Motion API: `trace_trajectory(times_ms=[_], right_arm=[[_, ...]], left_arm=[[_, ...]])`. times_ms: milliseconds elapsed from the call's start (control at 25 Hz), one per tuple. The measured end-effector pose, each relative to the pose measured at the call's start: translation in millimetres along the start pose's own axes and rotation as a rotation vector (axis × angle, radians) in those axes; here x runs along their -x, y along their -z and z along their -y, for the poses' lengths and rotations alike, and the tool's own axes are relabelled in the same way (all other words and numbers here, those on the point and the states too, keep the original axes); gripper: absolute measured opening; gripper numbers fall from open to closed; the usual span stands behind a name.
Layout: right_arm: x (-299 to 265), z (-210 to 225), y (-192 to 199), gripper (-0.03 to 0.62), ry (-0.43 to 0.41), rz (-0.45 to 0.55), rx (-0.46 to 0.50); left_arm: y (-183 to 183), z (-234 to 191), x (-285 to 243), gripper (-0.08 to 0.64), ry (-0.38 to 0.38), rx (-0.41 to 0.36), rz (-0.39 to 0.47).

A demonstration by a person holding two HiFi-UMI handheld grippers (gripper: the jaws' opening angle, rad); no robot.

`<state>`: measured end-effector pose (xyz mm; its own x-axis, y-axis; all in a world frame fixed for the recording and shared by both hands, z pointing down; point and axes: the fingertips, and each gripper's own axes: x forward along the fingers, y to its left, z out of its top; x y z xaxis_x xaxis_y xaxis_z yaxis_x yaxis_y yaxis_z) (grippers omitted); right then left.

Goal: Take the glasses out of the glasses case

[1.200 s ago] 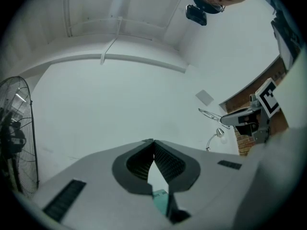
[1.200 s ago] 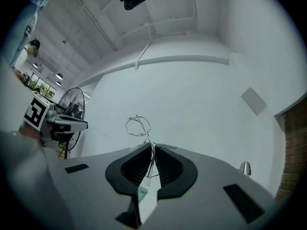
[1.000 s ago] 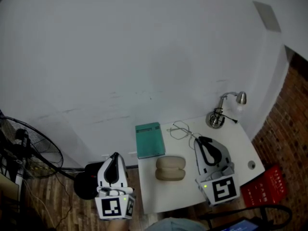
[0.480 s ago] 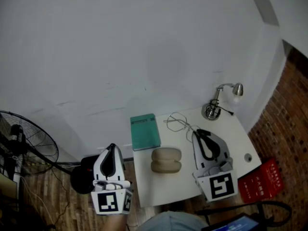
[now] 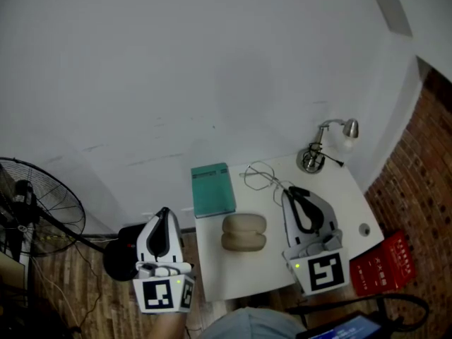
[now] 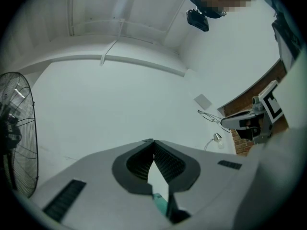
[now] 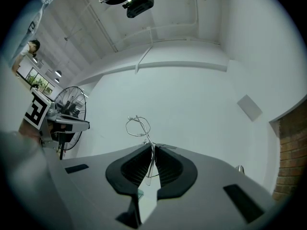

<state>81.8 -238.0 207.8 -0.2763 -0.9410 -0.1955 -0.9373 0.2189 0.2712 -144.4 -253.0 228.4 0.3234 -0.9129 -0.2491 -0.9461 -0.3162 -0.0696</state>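
The beige glasses case [image 5: 244,232] lies in the middle of the small white table [image 5: 233,277], and its two rounded halves show. The thin wire glasses [image 5: 258,176] hang over the table's far edge, outside the case. My right gripper [image 5: 289,191] is shut on one temple arm of them. In the right gripper view the glasses [image 7: 137,126] stick out beyond the closed right gripper [image 7: 153,148], the arm pinched between the pads. My left gripper [image 5: 164,212] floats left of the table over the floor. Seen in its own view, the left gripper [image 6: 153,141] is shut and empty.
A teal book [image 5: 213,190] lies at the table's far left corner, and a chrome desk lamp [image 5: 321,151] stands at the far right corner. A floor fan [image 5: 35,210] and a black round object [image 5: 119,258] sit left of the table. A red crate [image 5: 385,267] stands to its right.
The head view has shifted a little, so the table sits slightly higher and further left in the picture. Both grippers keep their places, and the right one still pinches the glasses.
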Motion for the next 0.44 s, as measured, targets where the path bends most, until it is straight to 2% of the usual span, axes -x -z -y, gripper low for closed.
trace_trajectory(times_ms=[440], right_arm=[[-2.7, 1.1, 4.2, 0.04, -0.01, -0.006, -0.001]], left_arm=[[4.2, 2.4, -3.3, 0.006, -0.003, 0.002, -0.009]])
